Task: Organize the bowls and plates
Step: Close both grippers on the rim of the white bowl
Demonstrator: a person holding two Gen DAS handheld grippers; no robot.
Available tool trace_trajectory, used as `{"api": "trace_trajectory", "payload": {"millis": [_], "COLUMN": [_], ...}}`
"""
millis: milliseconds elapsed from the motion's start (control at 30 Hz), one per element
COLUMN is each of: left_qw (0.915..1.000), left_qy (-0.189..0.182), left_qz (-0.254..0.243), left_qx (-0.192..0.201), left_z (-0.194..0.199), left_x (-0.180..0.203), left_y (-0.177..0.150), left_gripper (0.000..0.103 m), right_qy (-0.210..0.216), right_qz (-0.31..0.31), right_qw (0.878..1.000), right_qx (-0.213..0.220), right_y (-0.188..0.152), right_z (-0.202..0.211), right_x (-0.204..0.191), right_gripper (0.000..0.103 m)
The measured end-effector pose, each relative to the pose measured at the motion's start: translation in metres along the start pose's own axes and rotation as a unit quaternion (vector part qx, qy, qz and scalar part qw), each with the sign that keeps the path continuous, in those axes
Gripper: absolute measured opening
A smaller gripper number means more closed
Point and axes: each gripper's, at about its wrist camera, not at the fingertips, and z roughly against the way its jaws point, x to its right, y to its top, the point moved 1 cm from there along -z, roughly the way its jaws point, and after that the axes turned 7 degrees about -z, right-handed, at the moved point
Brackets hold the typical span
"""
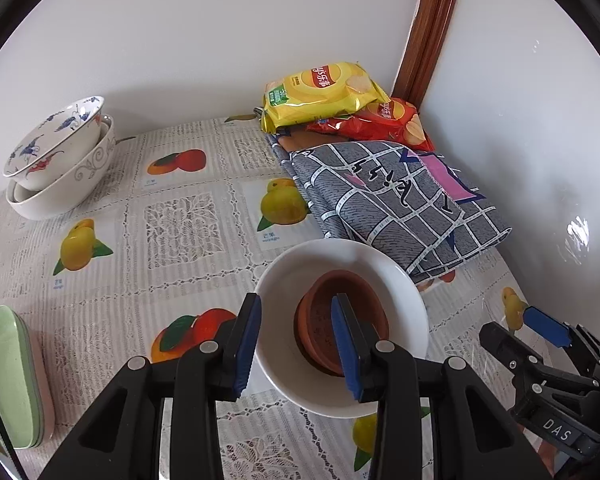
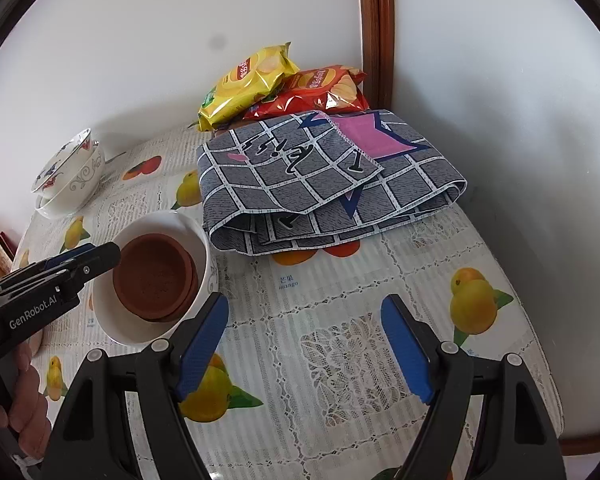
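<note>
A white bowl (image 1: 400,280) sits on the fruit-print tablecloth with brown clay saucers (image 1: 320,312) stacked inside; it also shows in the right wrist view (image 2: 180,224) with the saucers (image 2: 152,276). My left gripper (image 1: 296,344) is open and straddles the bowl's near-left rim, one finger outside and one inside over the saucers. My right gripper (image 2: 304,344) is open and empty over the cloth, to the right of the bowl. Two nested patterned bowls (image 1: 60,160) stand at the far left, also in the right wrist view (image 2: 68,176). Green plates (image 1: 8,376) lie stacked at the left edge.
A folded grey checked cloth (image 1: 396,200) lies just behind the white bowl, also in the right wrist view (image 2: 324,176). Yellow (image 1: 324,92) and red (image 1: 384,120) crisp bags lie in the far corner against the wall. The table edge runs along the right (image 2: 540,320).
</note>
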Motion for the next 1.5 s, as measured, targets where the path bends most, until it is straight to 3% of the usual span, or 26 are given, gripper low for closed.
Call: {"api": "trace_trajectory", "payload": {"millis": [200, 333, 633, 900, 967, 1500], "left_qw": [0.9997, 0.9995, 0.9984, 0.9978, 0.9975, 0.9955], "left_qy": [0.022, 0.016, 0.011, 0.007, 0.005, 0.008], "left_qz": [0.011, 0.024, 0.042, 0.037, 0.038, 0.028], "left_qx": [0.004, -0.009, -0.035, -0.055, -0.059, -0.09], "left_z": [0.012, 0.012, -0.006, -0.026, -0.031, -0.061], "left_x": [-0.016, -0.026, -0.035, -0.037, -0.038, -0.035], "left_y": [-0.006, -0.009, -0.012, -0.009, -0.008, -0.007], "left_gripper": [0.04, 0.04, 0.041, 0.041, 0.041, 0.041], "right_qy": [0.023, 0.042, 0.034, 0.017, 0.012, 0.013], "right_qz": [0.004, 0.017, 0.044, 0.031, 0.032, 0.033], "right_qw": [1.0, 0.999, 0.998, 0.998, 0.997, 0.995], "right_qx": [0.006, 0.009, -0.013, -0.055, -0.067, -0.088], "right_y": [0.005, 0.008, 0.011, 0.012, 0.011, 0.011], "right_z": [0.006, 0.004, -0.025, -0.062, -0.069, -0.088], "right_x": [-0.006, -0.021, -0.045, -0.046, -0.047, -0.052], "right_gripper": [0.078, 0.078, 0.078, 0.065, 0.055, 0.054]}}
